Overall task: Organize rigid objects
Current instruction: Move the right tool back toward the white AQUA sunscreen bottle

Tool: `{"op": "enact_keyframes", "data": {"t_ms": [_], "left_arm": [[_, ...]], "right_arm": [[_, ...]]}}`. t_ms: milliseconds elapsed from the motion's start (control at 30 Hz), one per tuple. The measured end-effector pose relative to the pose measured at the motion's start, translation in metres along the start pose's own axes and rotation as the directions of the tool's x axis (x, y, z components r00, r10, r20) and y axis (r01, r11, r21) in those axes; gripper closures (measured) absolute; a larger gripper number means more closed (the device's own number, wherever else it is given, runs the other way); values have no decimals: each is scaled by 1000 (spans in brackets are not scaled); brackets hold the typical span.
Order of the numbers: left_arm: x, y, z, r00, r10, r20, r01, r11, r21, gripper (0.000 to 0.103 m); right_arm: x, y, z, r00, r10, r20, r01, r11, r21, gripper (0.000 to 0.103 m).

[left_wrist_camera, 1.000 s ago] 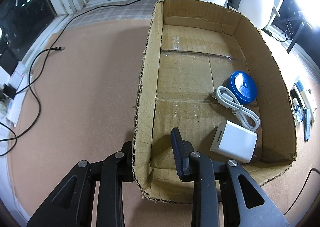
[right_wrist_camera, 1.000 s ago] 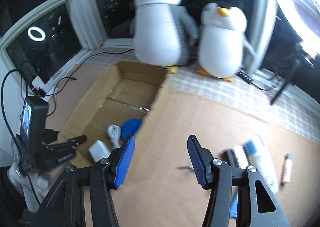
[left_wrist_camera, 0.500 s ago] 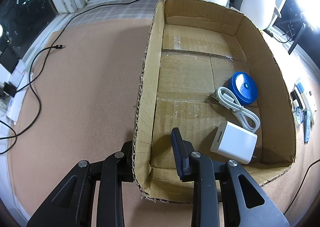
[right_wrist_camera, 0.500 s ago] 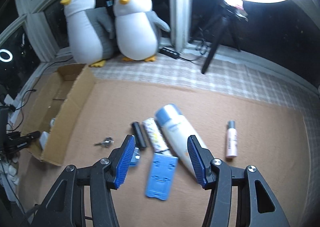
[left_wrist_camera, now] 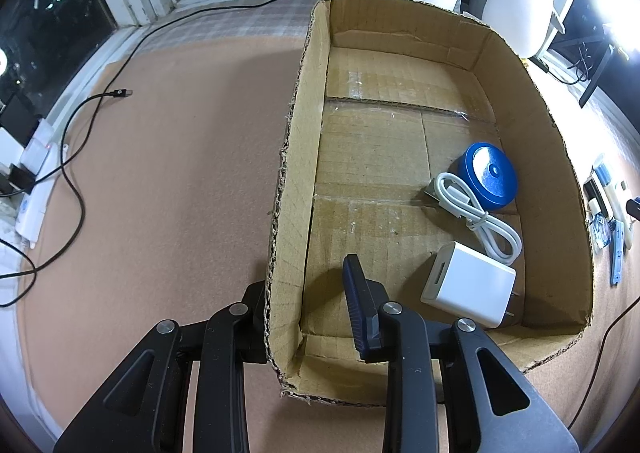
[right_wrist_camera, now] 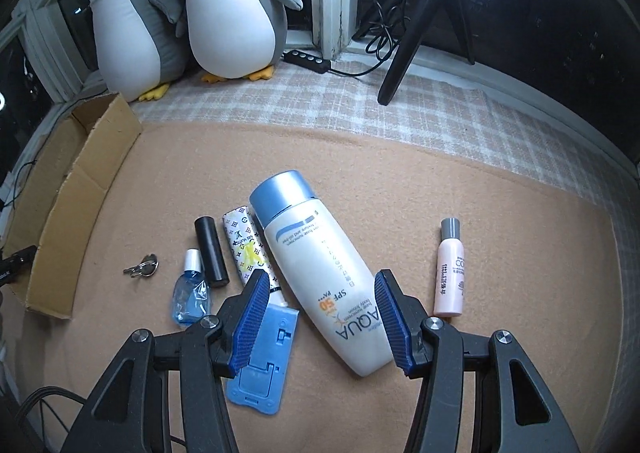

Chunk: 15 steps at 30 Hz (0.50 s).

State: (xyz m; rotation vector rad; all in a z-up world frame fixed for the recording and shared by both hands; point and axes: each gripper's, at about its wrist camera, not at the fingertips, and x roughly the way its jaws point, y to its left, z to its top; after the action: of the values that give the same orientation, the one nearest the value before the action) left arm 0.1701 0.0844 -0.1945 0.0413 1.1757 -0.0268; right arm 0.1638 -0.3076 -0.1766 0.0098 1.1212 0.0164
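Observation:
A cardboard box [left_wrist_camera: 292, 181] holds a blue round tin [left_wrist_camera: 488, 177], a coiled white cable [left_wrist_camera: 476, 213] and a white charger [left_wrist_camera: 468, 285]. My left gripper [left_wrist_camera: 306, 281] is shut on the box's near left wall, one finger outside and one inside. In the right wrist view my right gripper [right_wrist_camera: 322, 281] hangs open above a white sunscreen bottle [right_wrist_camera: 320, 269] lying on the mat, its pads clear of it. Beside the bottle lie a patterned tube [right_wrist_camera: 246, 249], a black tube [right_wrist_camera: 210, 251], an eye-drop bottle [right_wrist_camera: 190, 293], a blue plastic stand [right_wrist_camera: 266, 357], keys [right_wrist_camera: 142, 267] and a pink bottle [right_wrist_camera: 450, 273].
Two plush penguins [right_wrist_camera: 232, 13] sit at the back by the window. A tripod leg [right_wrist_camera: 404, 49] and a power strip [right_wrist_camera: 308, 61] stand behind the mat. Black cables [left_wrist_camera: 72, 173] trail over the mat left of the box [right_wrist_camera: 80, 193].
My right gripper swung away from the box to the right and sank over the loose items, staying open. The left gripper and the box have not moved.

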Motion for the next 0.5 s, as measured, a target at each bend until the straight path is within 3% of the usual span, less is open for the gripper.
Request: {"op": "enact_keyframes", "data": {"t_ms": [500], "left_arm": [[0,0,0,1000,-2,0,2,1000,-1,76]], "right_arm": [[22,2,10,999,-13,-37,11,999,-47,53]]}}
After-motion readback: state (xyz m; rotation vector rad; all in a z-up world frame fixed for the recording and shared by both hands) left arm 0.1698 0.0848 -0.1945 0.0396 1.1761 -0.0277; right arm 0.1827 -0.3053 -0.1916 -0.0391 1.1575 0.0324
